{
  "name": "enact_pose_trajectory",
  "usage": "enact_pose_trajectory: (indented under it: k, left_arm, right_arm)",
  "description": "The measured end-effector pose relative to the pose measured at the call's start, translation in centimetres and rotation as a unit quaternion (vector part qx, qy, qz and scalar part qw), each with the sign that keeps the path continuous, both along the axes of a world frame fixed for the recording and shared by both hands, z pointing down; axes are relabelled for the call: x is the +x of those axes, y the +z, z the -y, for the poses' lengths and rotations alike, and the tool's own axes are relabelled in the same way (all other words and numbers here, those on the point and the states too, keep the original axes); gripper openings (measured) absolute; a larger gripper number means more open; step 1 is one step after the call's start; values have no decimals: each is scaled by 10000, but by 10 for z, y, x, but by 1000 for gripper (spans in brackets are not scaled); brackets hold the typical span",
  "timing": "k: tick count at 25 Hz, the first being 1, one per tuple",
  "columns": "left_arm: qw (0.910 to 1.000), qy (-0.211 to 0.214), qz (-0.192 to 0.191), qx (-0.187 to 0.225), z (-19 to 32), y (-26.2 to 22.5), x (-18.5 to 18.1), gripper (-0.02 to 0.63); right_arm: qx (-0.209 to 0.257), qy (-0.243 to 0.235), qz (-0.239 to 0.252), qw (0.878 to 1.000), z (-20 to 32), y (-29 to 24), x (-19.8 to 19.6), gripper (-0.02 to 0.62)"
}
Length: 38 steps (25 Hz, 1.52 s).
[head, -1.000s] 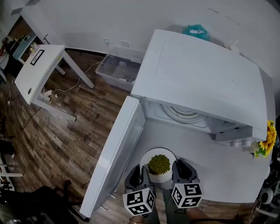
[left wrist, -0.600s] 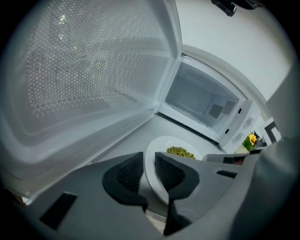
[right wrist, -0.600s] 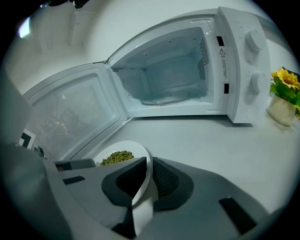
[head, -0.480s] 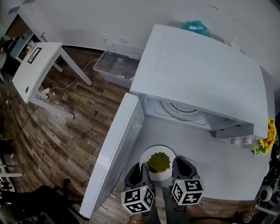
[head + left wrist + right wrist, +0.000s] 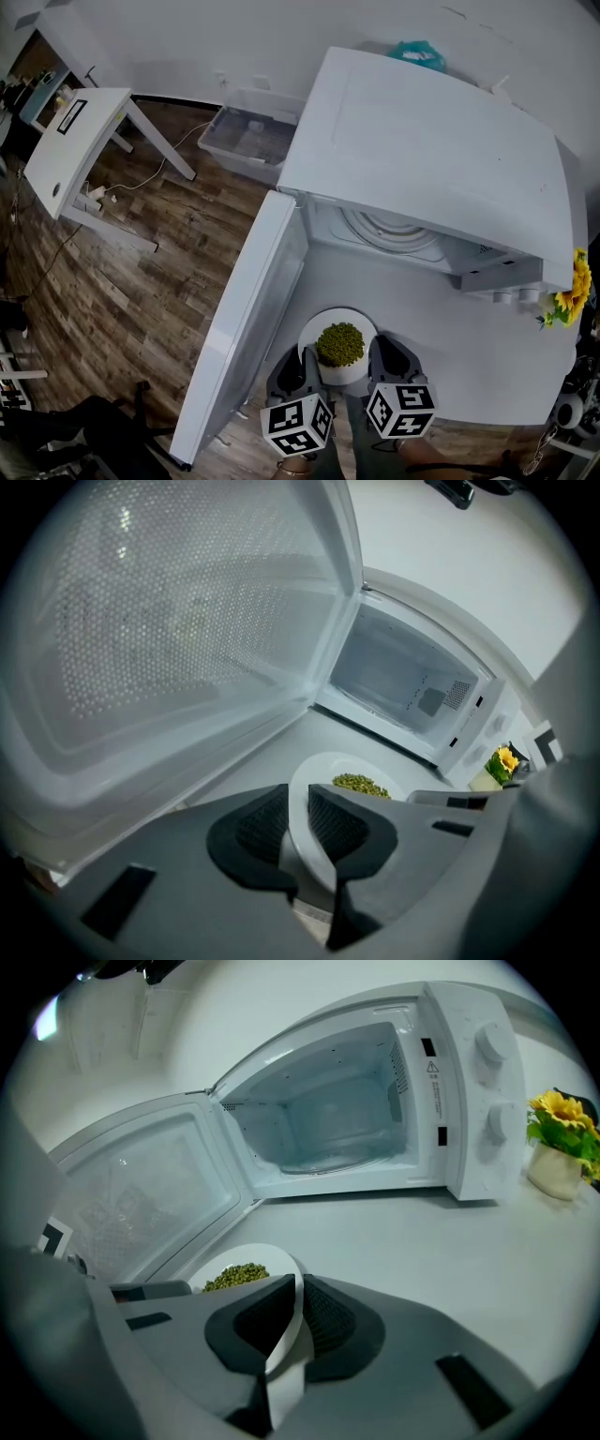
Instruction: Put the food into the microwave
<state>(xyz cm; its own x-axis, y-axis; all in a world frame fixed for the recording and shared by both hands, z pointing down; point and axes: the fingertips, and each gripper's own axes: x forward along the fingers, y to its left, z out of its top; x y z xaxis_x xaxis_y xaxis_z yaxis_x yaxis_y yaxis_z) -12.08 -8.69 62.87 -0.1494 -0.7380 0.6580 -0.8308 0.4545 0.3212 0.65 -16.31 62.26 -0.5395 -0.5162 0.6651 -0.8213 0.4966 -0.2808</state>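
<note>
Left claw [image 5: 298,810] and right claw [image 5: 296,1309] each pinch the rim of the white plate [image 5: 320,327] of green food [image 5: 340,344], at the near edge of the white surface [image 5: 450,347], before the open microwave [image 5: 431,159]. Beyond lie a wood floor [image 5: 122,281] and a clear bin [image 5: 248,141].

A sparse, staged test room, not a lived-in kitchen: white microwave [image 5: 431,159] on a bare white table [image 5: 487,361], wood-plank floor [image 5: 122,281] at nine o'clock, small desk [image 5: 80,145] at ten, plastic bin [image 5: 248,141] at eleven.

Dark wood-plank floor [image 5: 141,272] on the left, plain white wall [image 5: 234,37] far, small white table [image 5: 75,150] far left, clear plastic bin [image 5: 248,141] near the wall
</note>
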Motion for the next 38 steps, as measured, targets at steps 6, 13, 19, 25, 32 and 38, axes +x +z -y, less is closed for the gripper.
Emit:
enact_pose_trajectory:
  k: [6,13,19,25,32,38]
  left_arm:
    - [9999,72,32,113,6,-13,1,67]
    - [9991,176,101,385,25,-38,7,67]
    - [9978,263,111,603,40,-65,15,67]
    - [9950,382,205,898,61,-95,28,67]
    - [9924,496,241,1099,79,-118,35,67]
    - [9900,549,334,1252,95,-140,37,67]
  right_arm:
    - [111,125,88,9998,4,-12,3,40]
    - [372,296,221,9986,20,-40,11,40]
    - [608,473,343,9964,33,-71,21,40]
    - [879,698,507,9924,49,-102,36,40]
    - [1077,869,676,9881,64,-128,46,40]
    - [1242,911,825,9846,78,-148,48,40]
